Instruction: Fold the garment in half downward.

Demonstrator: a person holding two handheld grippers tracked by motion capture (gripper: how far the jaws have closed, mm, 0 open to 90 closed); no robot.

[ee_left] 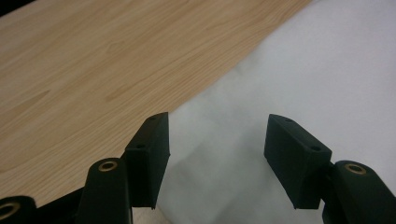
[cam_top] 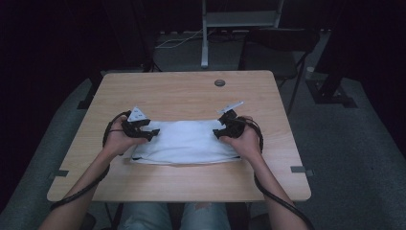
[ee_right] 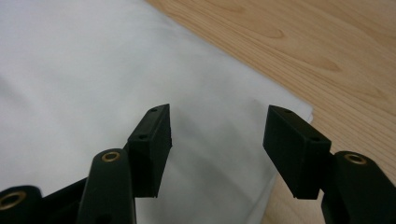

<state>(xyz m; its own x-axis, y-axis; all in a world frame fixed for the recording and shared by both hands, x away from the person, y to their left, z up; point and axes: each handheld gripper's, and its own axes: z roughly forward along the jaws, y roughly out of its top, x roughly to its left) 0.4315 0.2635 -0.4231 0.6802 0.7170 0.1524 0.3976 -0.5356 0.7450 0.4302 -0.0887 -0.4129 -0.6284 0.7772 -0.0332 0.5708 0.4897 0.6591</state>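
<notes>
A white folded cloth [cam_top: 184, 141] lies flat on the wooden table [cam_top: 182, 91], near its front edge. My left gripper [cam_top: 152, 134] hovers over the cloth's left end, my right gripper [cam_top: 218, 133] over its right end. In the left gripper view the jaws [ee_left: 217, 140] stand wide apart above the cloth [ee_left: 327, 70] close to its edge, with nothing pinched. The right gripper view shows the same: the right gripper [ee_right: 217, 135] is open above the cloth [ee_right: 70, 70] near a corner, and the pads grip no fabric.
A small dark round disc [cam_top: 219, 83] sits at the table's far edge. Grey tape marks [cam_top: 301, 169] are on the table's side edges. Behind the table are a white stand [cam_top: 205, 43] and a dark chair [cam_top: 282, 43].
</notes>
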